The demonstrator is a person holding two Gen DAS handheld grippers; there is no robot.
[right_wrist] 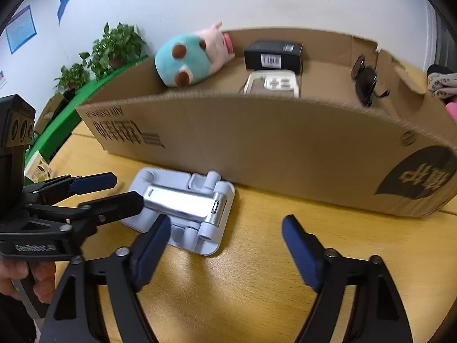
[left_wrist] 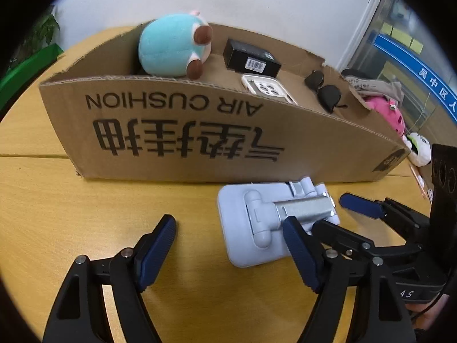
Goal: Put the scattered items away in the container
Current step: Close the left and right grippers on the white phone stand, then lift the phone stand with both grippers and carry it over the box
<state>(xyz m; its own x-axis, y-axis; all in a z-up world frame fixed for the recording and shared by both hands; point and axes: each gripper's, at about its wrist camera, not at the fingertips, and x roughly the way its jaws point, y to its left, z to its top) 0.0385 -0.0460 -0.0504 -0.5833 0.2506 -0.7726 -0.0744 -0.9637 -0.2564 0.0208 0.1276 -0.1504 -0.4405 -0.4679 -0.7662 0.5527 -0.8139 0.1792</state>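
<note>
A pale grey folding phone stand [left_wrist: 257,228] [right_wrist: 185,208] with a silver arm lies flat on the yellow table, just in front of the cardboard box [left_wrist: 200,131] [right_wrist: 285,143]. My left gripper [left_wrist: 228,225] [right_wrist: 128,190] is open at the stand's left end, one finger over its edge. My right gripper [right_wrist: 225,225] [left_wrist: 342,217] is open at the stand's right end. Neither presses on the stand. Inside the box lie a teal plush [left_wrist: 168,48], a black carton [left_wrist: 248,57], a white phone case [left_wrist: 268,87] and sunglasses [left_wrist: 325,91].
Past the box's right end lie a grey cloth [left_wrist: 377,85], a pink item [left_wrist: 388,111] and a small white-and-green plush [left_wrist: 420,145]. A green ledge with potted plants [right_wrist: 114,45] runs along the left wall. A hand [right_wrist: 17,277] holds the left gripper's handle.
</note>
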